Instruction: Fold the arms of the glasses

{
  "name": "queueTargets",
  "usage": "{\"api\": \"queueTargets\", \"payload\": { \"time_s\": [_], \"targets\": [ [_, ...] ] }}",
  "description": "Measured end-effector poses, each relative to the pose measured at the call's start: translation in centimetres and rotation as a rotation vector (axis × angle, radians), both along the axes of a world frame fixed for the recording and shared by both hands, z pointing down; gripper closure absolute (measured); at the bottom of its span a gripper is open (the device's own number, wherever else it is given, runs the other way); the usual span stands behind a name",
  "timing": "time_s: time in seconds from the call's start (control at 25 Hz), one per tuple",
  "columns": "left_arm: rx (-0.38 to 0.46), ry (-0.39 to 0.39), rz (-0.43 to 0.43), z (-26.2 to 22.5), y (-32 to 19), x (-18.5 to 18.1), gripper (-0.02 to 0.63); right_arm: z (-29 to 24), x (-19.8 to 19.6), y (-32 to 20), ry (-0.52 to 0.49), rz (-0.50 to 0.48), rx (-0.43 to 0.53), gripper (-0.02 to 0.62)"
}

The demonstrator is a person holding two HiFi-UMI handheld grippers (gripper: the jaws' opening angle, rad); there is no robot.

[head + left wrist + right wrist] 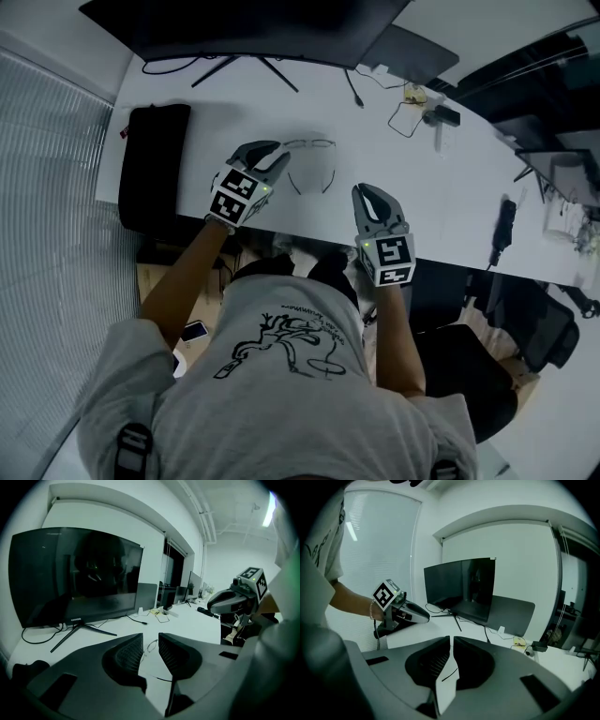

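White desk [422, 187], monitor [253, 28] at the back. Glasses [309, 143] lie flat in front of me, lenses away from me, both arms unfolded and pointing back toward me.

L gripper [274, 157]: jaws apart, nothing between the pads. R gripper [373, 199]: jaws all but together, only a slit at the tips, gripping nothing.

My read is the step in hand is the approach, w/ no arm folded yet. To do it well I'd steady the frame by the hinge w/ one gripper. With the other I'd take an arm near its tip and swing it inward across the lenses, lightly. The wire frame is thin and will prob skid on the smooth top. R needs to open before it can take anything.

Position: glasses sit between the two grippers. L tips are just beside the left arm, and in the left gripper view a lens shows through the gap just ahead of the jaws. R is near but apart, to the right and closer to me. A thin dark line shows in its slit; I can't tell if that's an arm tip.
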State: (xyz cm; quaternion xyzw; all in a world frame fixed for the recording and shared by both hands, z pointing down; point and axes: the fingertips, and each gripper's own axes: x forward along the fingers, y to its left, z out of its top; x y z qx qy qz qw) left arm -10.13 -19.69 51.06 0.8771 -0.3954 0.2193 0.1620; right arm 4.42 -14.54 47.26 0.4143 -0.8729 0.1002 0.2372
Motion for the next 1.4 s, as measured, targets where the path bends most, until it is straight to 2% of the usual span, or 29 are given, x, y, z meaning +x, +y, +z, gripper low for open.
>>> {"api": "queueTargets", "payload": {
  "time_s": [0.48, 0.88, 1.08, 1.4],
  "targets": [
    [-0.081, -0.123, 0.061, 8.9, -3.6, 0.7, 0.468, 8.3, 0.2, -2.0, 0.069, -0.011, -0.054, 0.563],
    [-0.17, -0.137, 0.09, 13.0, -5.4, 1.6, 0.462, 15.0, 0.9, -3.3, 0.062, 0.014, -0.168, 0.561],
    [-0.198, -0.168, 0.081, 14.4, -5.5, 1.3, 0.462, 17.5, 1.3, -3.6, 0.041, 0.037, -0.223, 0.561],
    [-0.229, -0.169, 0.07, 15.4, -5.4, 1.6, 0.479, 19.9, 1.2, -3.4, 0.028, 0.036, -0.28, 0.561]
  ]
}}
